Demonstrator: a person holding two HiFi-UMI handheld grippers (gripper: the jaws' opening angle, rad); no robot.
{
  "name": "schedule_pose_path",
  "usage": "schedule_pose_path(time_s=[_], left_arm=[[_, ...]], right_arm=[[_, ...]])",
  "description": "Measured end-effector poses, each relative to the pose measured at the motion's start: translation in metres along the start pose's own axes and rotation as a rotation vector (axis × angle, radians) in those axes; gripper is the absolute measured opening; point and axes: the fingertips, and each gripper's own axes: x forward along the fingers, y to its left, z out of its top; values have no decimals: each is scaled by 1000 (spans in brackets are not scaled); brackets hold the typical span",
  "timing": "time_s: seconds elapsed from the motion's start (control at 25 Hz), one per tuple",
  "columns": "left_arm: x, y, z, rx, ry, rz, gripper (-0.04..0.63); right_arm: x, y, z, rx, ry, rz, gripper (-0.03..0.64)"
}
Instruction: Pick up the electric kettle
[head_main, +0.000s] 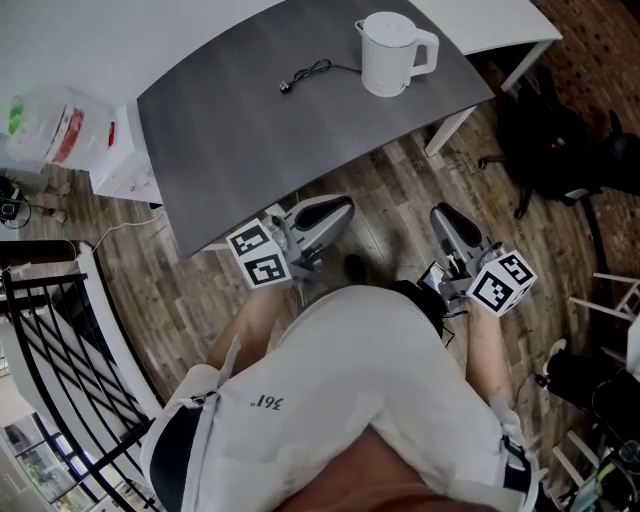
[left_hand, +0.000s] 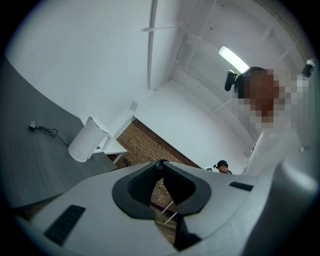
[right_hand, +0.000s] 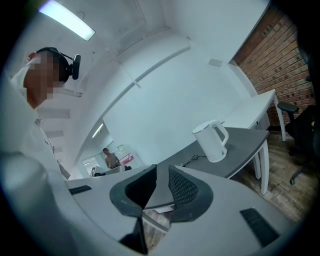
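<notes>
One electric kettle (head_main: 395, 52), white, stands upright near the far right corner of the dark grey table (head_main: 230, 140). Its long axis is vertical, its handle is turned to 3 o'clock in the head view, and its cord (head_main: 308, 73) trails off at 9 o'clock. Both claws sit short of the table's near edge, over the wooden floor (head_main: 390, 180), well apart from the kettle. From the left gripper (head_main: 335, 208) I read the kettle at about 1 o'clock. From the right gripper (head_main: 448, 218) I read it at about 11 o'clock, and neither is clearly nearer. Left jaws are closed on nothing, pads meeting at the tips. Right jaws stand a narrow gap apart, empty. My judgement: the handle faces the right gripper's side, so that claw has the better approach, and its jaws would need widening first
</notes>
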Motion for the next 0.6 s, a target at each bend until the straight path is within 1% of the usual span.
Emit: schedule_pose_path(time_s=[0.24,0.44,0.6], left_arm=[[11,10,4,2,6,25,72],[27,20,5,8,-13,76,97],[45,26,7,15,-28,112,109]], right_arm=[[7,-15,13,-7,10,2,63],[12,-37,24,-17,42,26,63],[13,-58,40,-52,66,37,63]])
